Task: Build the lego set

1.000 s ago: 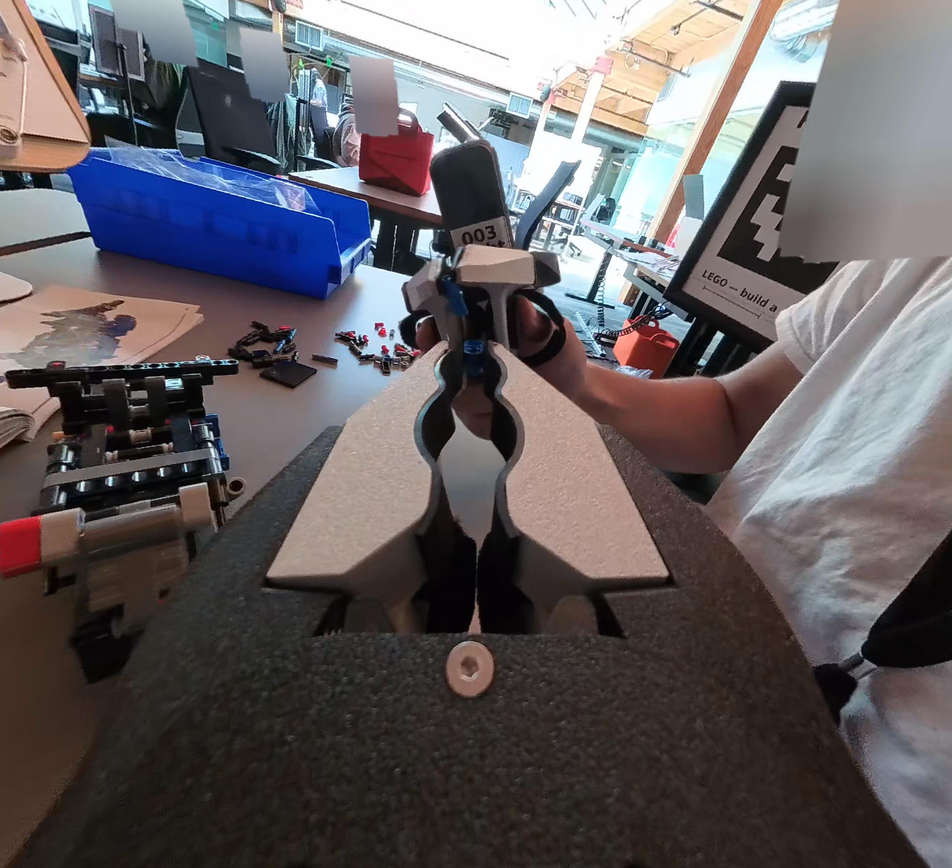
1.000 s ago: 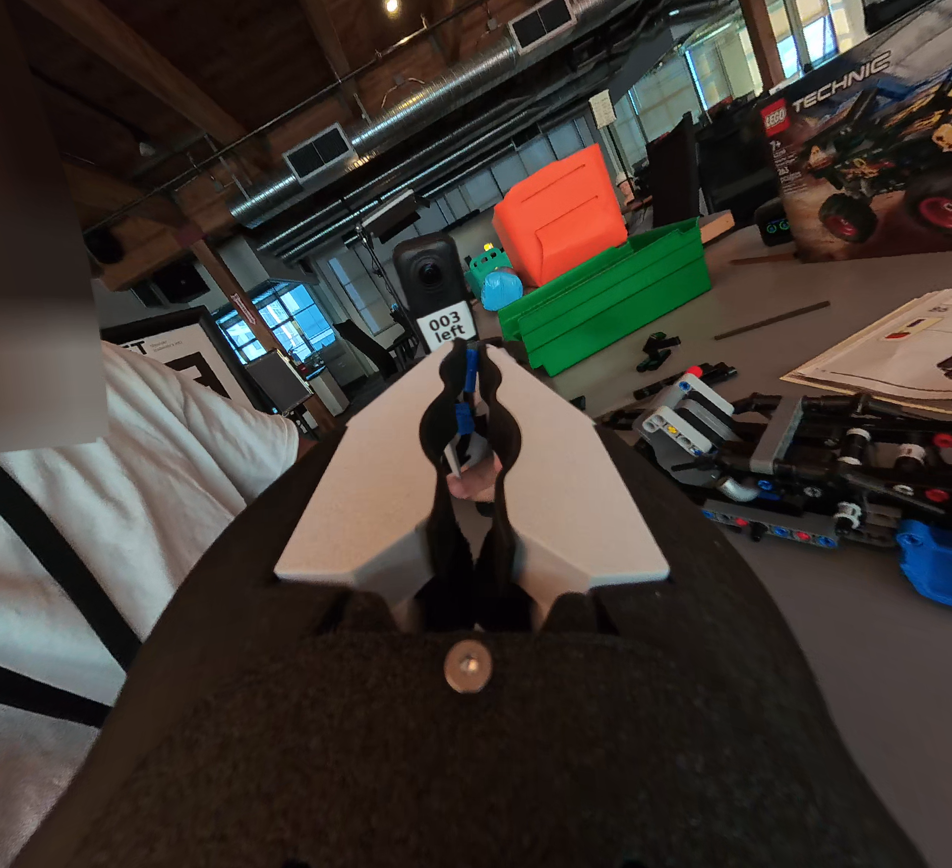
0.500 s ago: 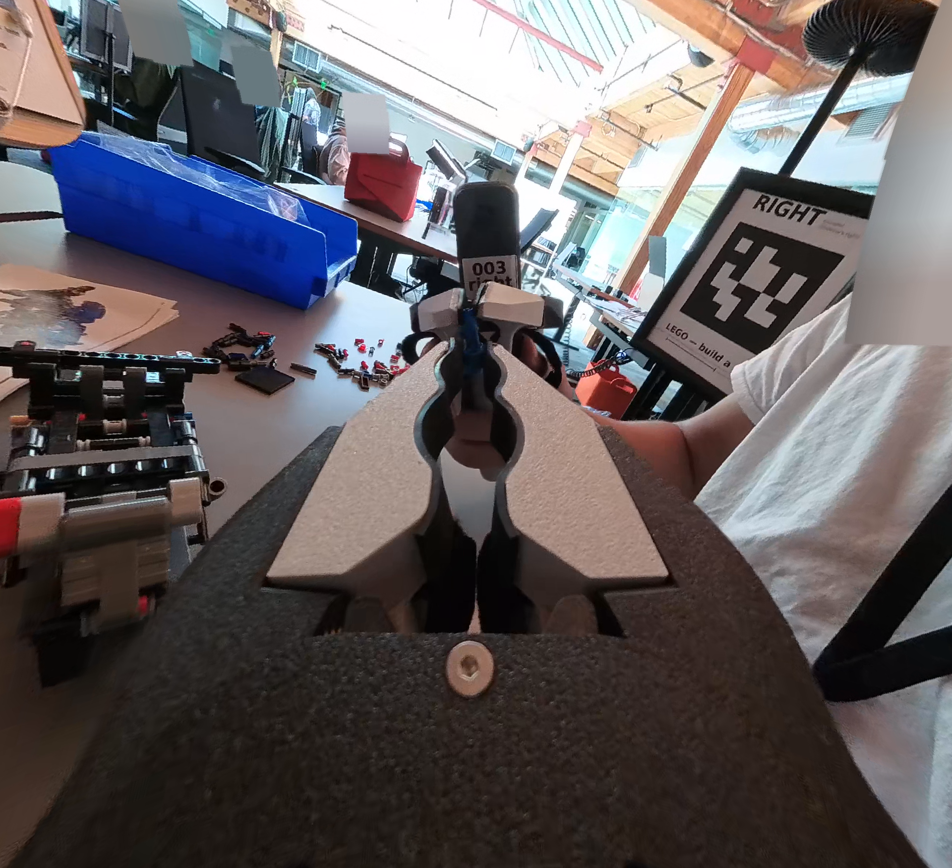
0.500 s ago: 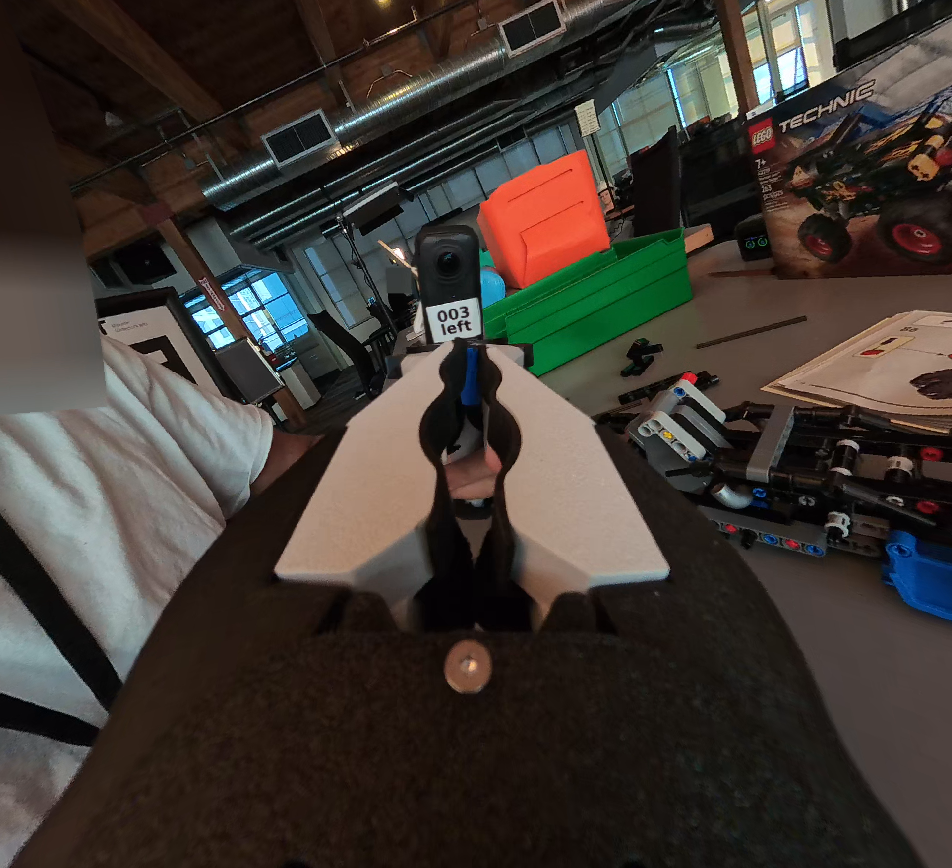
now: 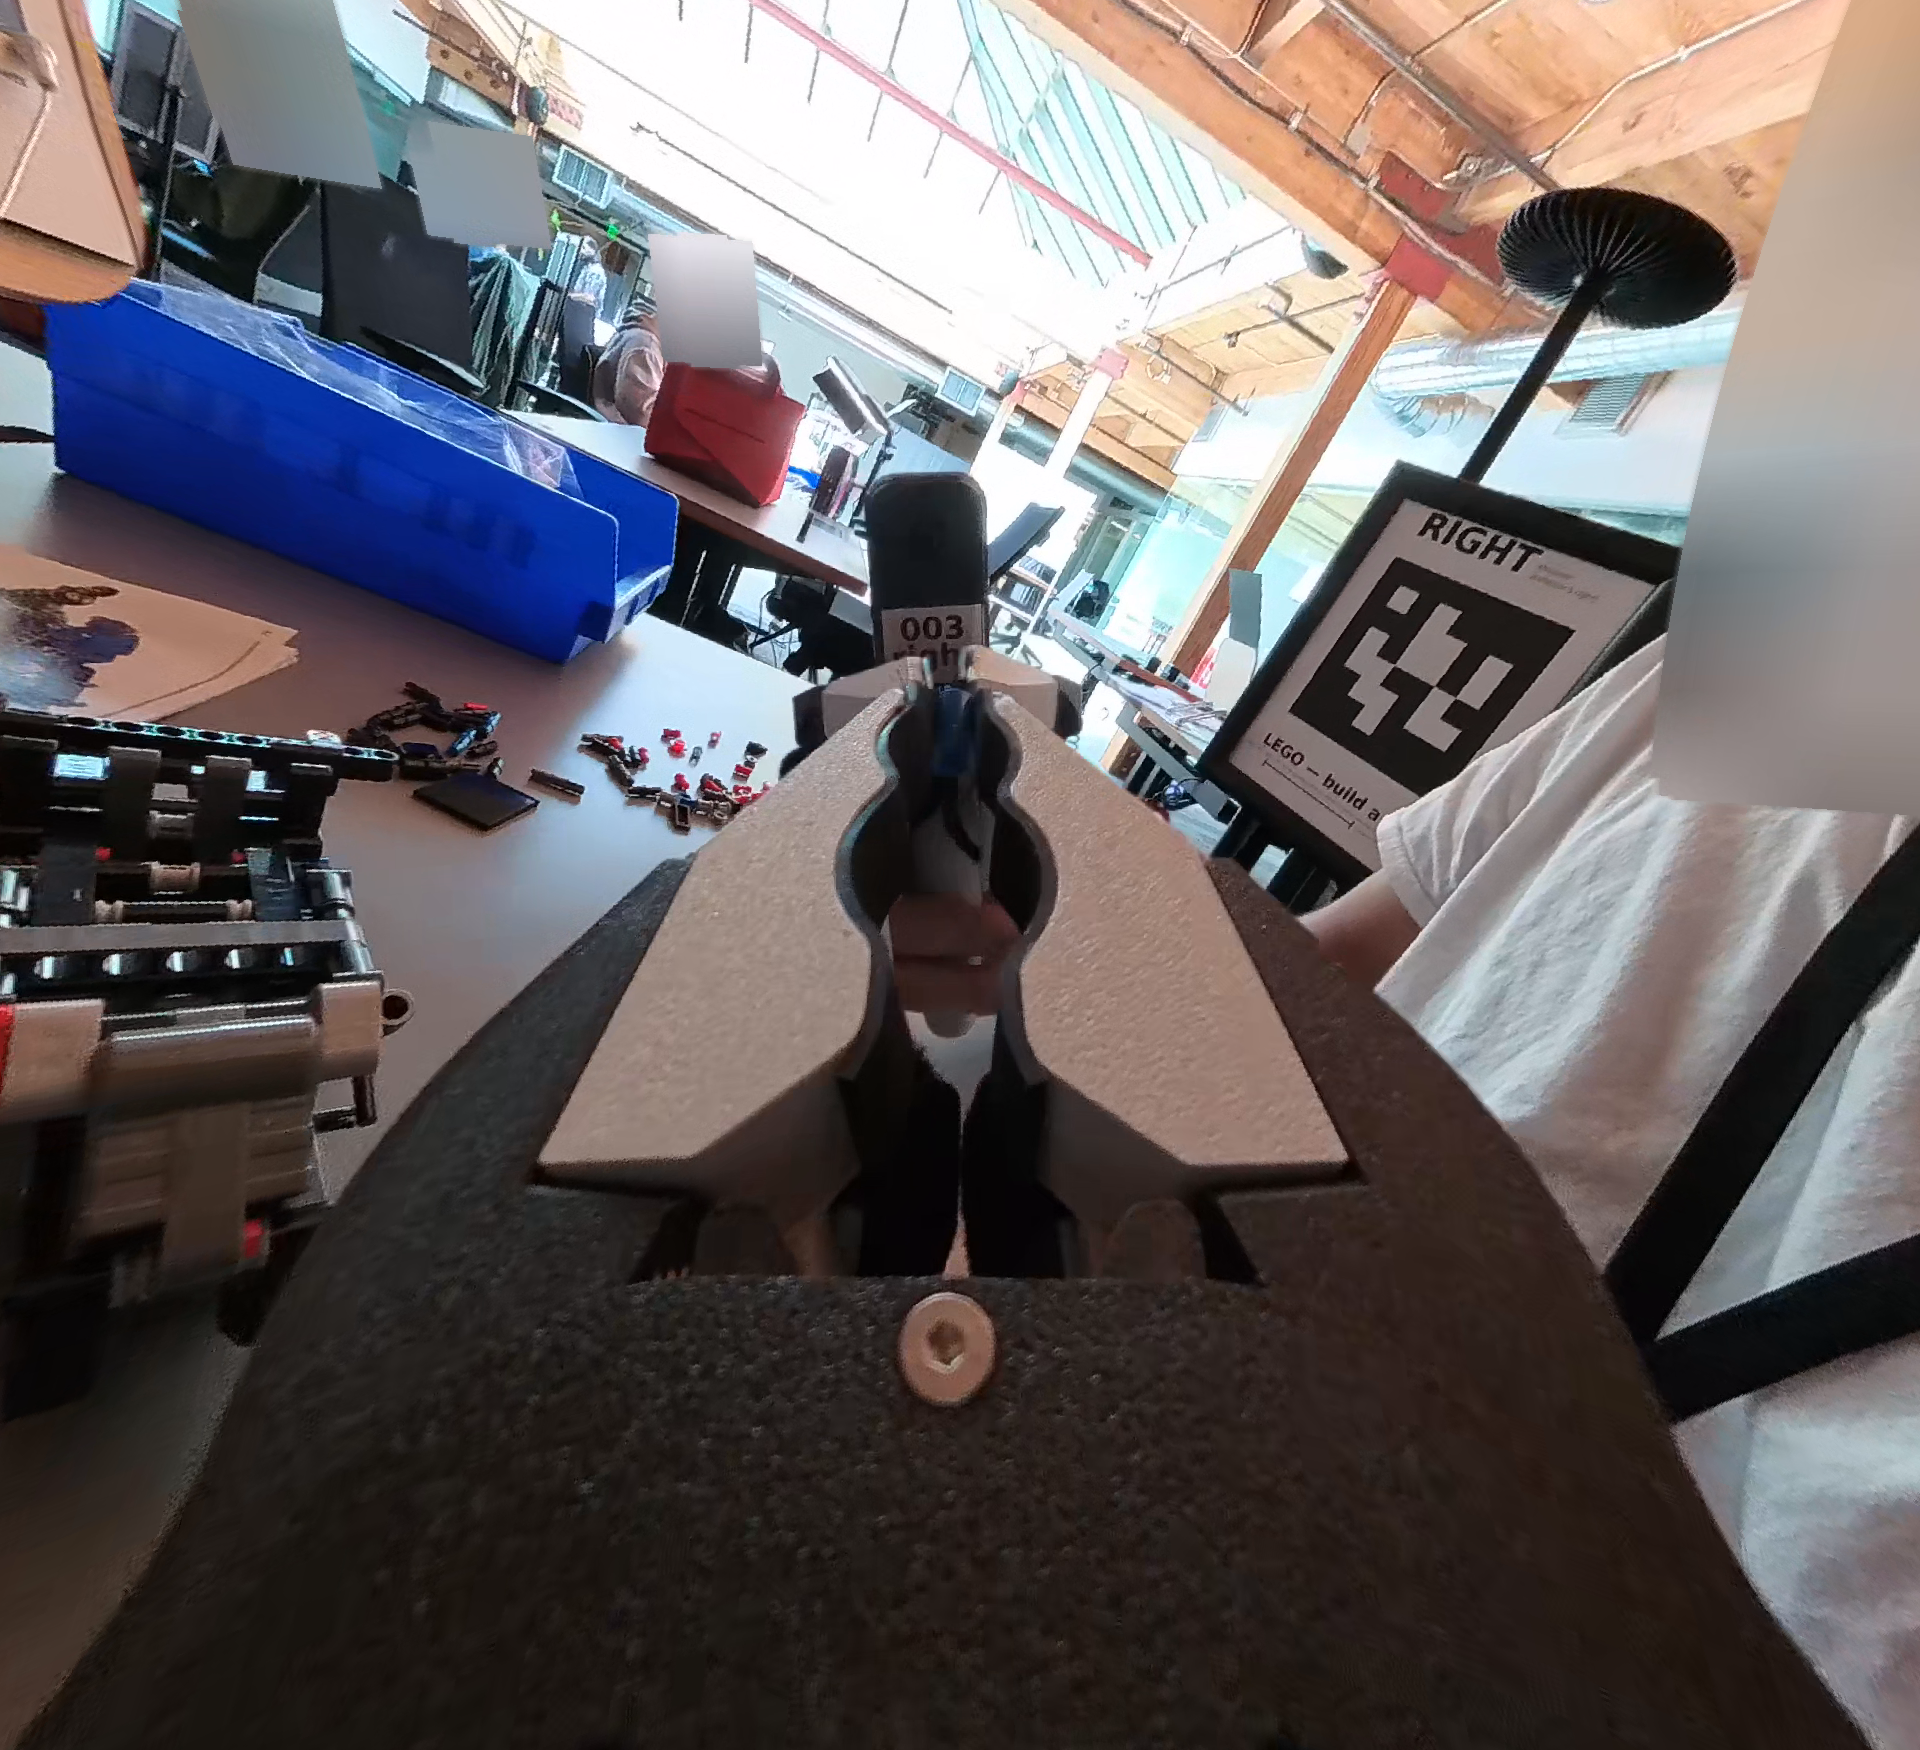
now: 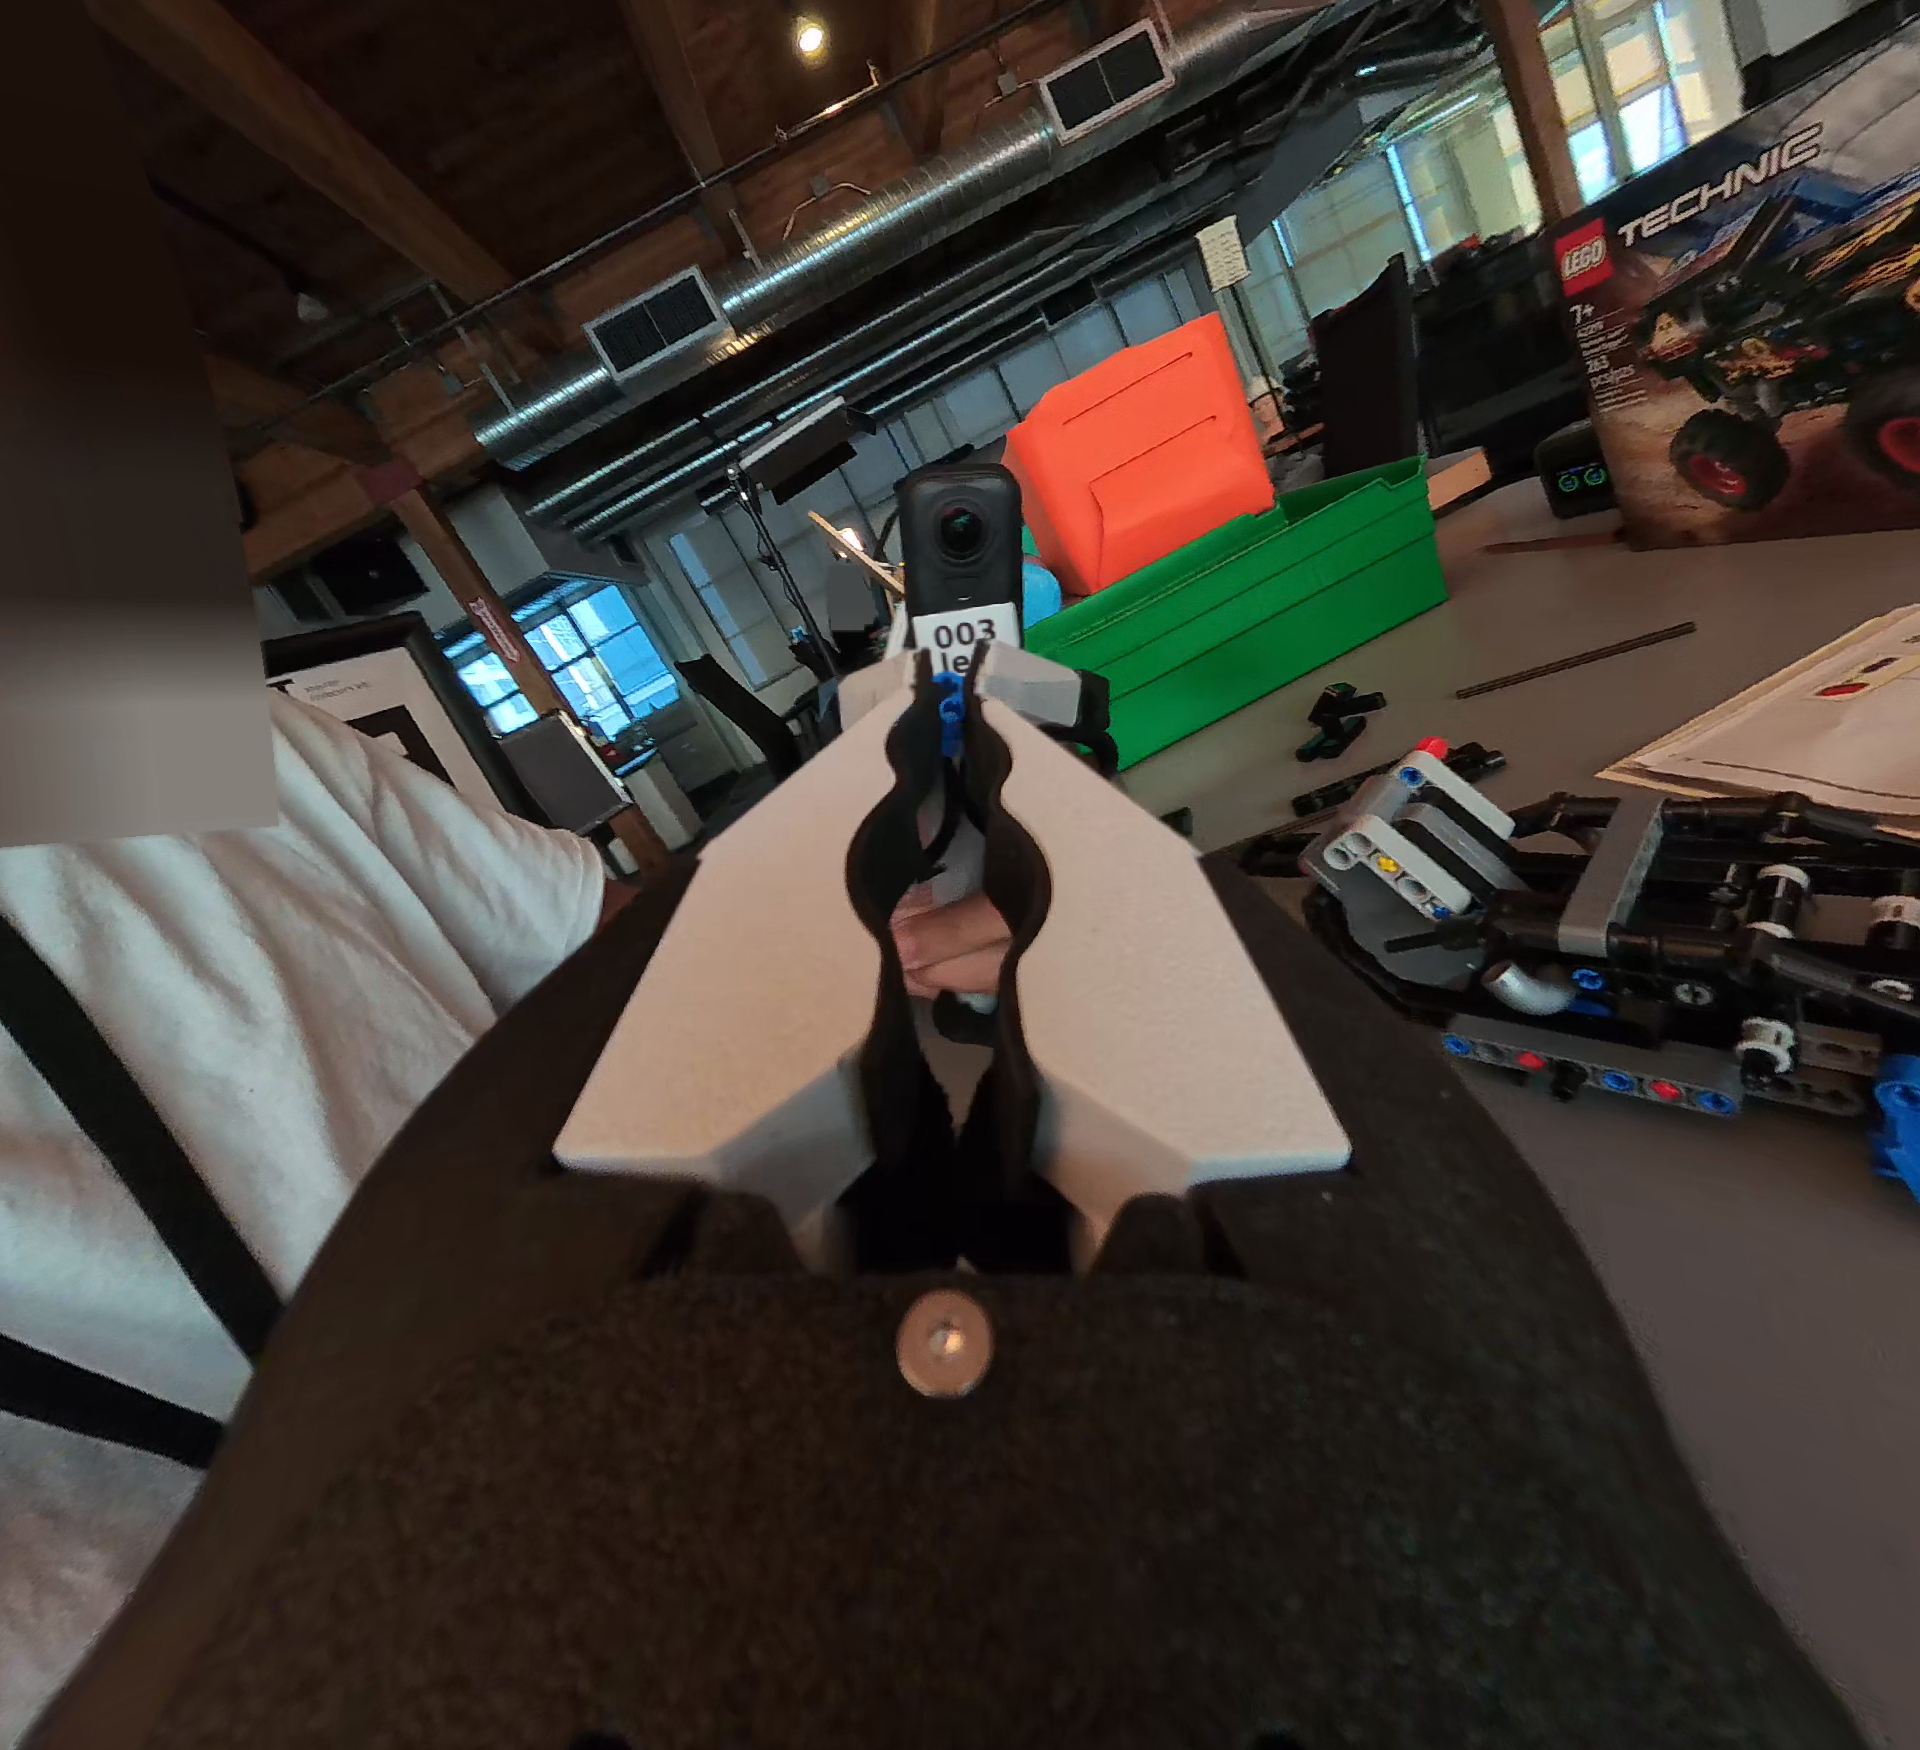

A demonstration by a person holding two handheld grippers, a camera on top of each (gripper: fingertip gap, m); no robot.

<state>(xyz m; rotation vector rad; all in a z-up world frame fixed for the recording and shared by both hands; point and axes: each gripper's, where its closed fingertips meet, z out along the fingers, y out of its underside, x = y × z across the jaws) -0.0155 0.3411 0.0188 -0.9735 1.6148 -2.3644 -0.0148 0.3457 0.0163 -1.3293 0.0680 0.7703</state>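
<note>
My left gripper (image 5: pixel 943 732) and my right gripper (image 6: pixel 943 705) point at each other, tip to tip, above the table's near edge. Each is shut on a small blue Lego pin, seen in the left wrist view (image 5: pixel 947 736) and the right wrist view (image 6: pixel 945 713). I cannot tell whether it is one piece or two joined. The right gripper's grey fingers (image 5: pixel 1013 690) show just beyond the left tips, and the left gripper's fingers (image 6: pixel 1029 692) just beyond the right tips. The partly built black and grey model (image 5: pixel 156 973) lies on the table (image 5: pixel 499 890); it also shows in the right wrist view (image 6: pixel 1621 921).
Loose small red and black pieces (image 5: pixel 675 775) lie mid-table. A blue bin (image 5: pixel 343 474) and booklet (image 5: pixel 114 651) stand farther back. The right wrist view shows a green bin (image 6: pixel 1247 599), orange box (image 6: pixel 1132 474), set box (image 6: pixel 1766 329) and pages (image 6: pixel 1787 734). A person in white (image 5: pixel 1662 1025) sits close.
The two grippers have closed the gap and now meet tip to tip at the blue pin. Both views have tilted up a little. Both stay shut.
</note>
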